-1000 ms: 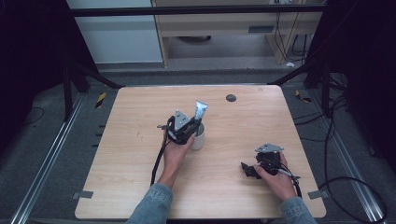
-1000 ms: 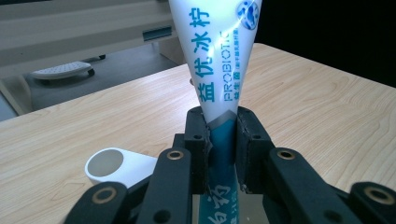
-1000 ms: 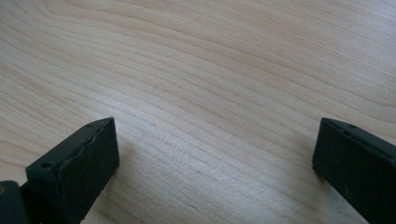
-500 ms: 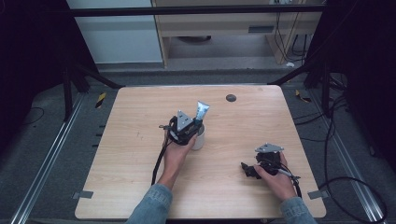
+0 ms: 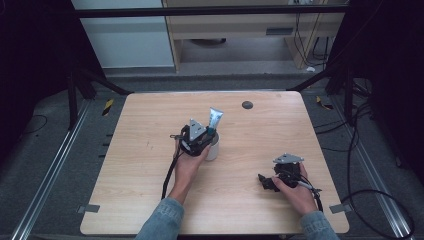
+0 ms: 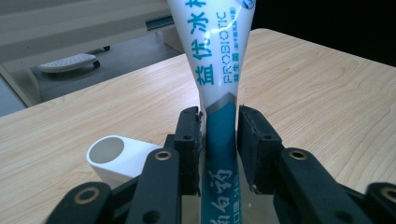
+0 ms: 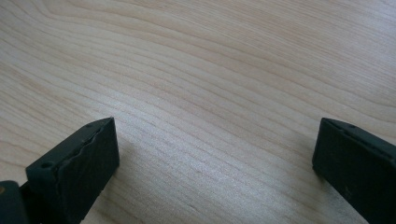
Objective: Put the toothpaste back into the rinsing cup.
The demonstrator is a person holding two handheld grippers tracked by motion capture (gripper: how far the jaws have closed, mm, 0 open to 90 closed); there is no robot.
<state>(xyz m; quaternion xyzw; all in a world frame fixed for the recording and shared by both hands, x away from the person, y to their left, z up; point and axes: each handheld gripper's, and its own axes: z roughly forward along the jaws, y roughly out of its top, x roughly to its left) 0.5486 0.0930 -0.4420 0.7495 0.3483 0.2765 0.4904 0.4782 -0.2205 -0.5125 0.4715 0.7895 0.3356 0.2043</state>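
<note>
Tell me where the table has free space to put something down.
Free: the table's left side beside the left gripper, and the far strip around the dark disc. Crowded: the middle, with toothpaste tube and white cup; right gripper occupies the near right.

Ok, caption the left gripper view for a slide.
Left gripper jaws just opening around an upright toothpaste tube, beside a white cup on the wooden table.

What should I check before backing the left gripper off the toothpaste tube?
1. Toothpaste tube standing in the white cup: ok, though it leans.
2. Left gripper released: cannot tell. Its jaws have just been opening and a slim gap shows at one pad, but the tube is between them.
3. Cup upright on the wooden table: ok.
4. Right gripper open, nothing between its jaws: ok.
5. Right gripper apart from the cup: ok.
</note>
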